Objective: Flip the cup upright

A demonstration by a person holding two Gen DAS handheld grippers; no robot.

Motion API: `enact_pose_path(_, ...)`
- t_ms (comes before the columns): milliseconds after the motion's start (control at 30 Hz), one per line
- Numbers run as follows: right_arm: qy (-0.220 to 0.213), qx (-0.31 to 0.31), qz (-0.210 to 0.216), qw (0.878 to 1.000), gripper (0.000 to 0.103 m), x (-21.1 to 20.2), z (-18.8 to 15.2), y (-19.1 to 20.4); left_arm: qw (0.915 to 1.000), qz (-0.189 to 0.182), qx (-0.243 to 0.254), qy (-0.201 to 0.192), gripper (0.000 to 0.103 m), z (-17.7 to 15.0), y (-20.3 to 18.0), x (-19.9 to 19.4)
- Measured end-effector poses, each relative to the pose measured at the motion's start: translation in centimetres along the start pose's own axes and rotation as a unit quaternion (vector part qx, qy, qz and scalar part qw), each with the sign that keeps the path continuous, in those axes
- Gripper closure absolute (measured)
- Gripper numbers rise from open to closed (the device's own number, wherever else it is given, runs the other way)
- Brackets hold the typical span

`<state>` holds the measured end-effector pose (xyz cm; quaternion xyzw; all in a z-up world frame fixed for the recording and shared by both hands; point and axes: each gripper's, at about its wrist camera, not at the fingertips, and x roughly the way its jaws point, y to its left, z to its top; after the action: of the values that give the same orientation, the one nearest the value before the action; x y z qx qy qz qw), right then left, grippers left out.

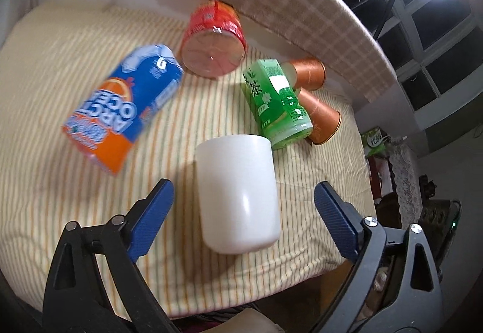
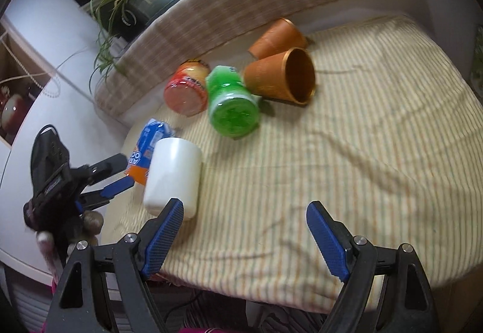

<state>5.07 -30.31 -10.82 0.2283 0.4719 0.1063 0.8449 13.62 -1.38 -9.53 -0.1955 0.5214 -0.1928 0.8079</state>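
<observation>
A plain white cup (image 1: 238, 194) lies on its side on the striped cloth, its closed base toward my left gripper. My left gripper (image 1: 243, 201) is open, its blue fingers on either side of the cup with gaps on both sides. In the right wrist view the white cup (image 2: 173, 172) lies at the left, with the left gripper (image 2: 113, 174) beside it. My right gripper (image 2: 244, 222) is open and empty above the cloth, its left fingertip just in front of the cup.
A blue-orange can (image 1: 126, 106), a red can (image 1: 215, 40), a green bottle (image 1: 276, 103) and two orange cups (image 2: 280, 76) lie on the striped cloth (image 2: 362, 151). A checked cushion edge (image 1: 302, 6) runs behind. The table edge drops off near the grippers.
</observation>
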Motion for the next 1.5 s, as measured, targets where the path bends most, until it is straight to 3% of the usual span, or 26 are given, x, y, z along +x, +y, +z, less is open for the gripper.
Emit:
enact_pose_path(867, 0.001, 0.018, -0.002, 1.0, 0.017, -0.3, -0.9, -1.5, 0.9977, 0.004, -0.02, 0.065, 0.026, 1.4, 0.7, 6.2)
enact_pose_path(1133, -0.001, 0.024, -0.006, 1.0, 0.017, -0.4, -0.9, -1.7, 0.9984, 0.011, -0.01, 0.055, 0.026, 1.2, 0.3, 5.8)
enact_pose_path(1500, -0.003, 0.016, -0.005, 1.0, 0.017, -0.3, -0.9, -0.9, 0.9988, 0.035, 0.035, 0.003, 0.027, 0.0, -1.2, 3.7)
